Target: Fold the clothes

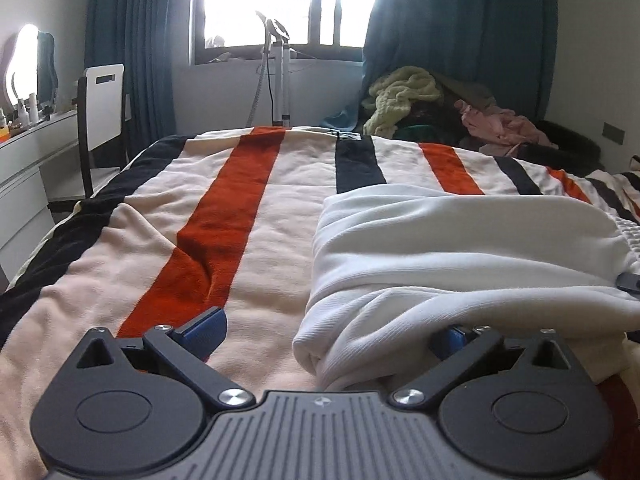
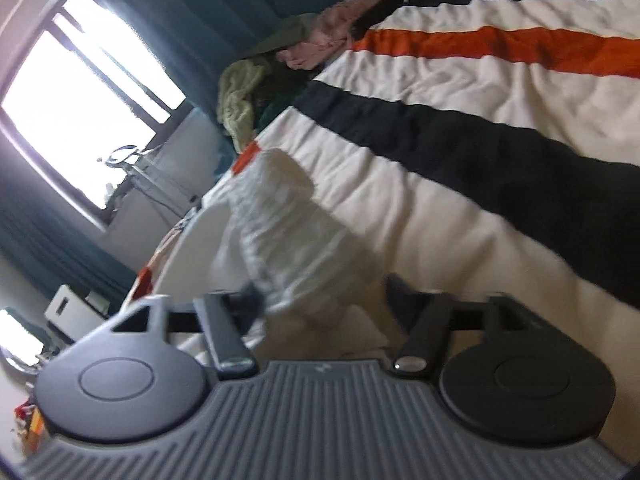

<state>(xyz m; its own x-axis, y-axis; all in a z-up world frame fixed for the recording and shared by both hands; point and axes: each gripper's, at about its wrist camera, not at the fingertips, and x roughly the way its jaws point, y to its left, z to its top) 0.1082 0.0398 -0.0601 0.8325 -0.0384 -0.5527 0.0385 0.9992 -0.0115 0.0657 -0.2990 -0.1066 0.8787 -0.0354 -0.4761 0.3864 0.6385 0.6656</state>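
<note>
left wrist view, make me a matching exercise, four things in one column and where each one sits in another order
Things:
1. white garment
2. pile of clothes
3. chair
4. garment steamer

Places:
A. standing under the window, past the bed's far end
B. spread on the striped blanket, its near edge between the open left gripper fingers
C. heaped at the bed's far right corner, before the curtain
D. left of the bed, beside the white dresser

Pairs: 1-B, 2-C, 3-D, 4-A

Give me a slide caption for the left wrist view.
Left claw open at the edge of a folded white garment on a striped blanket.
</note>
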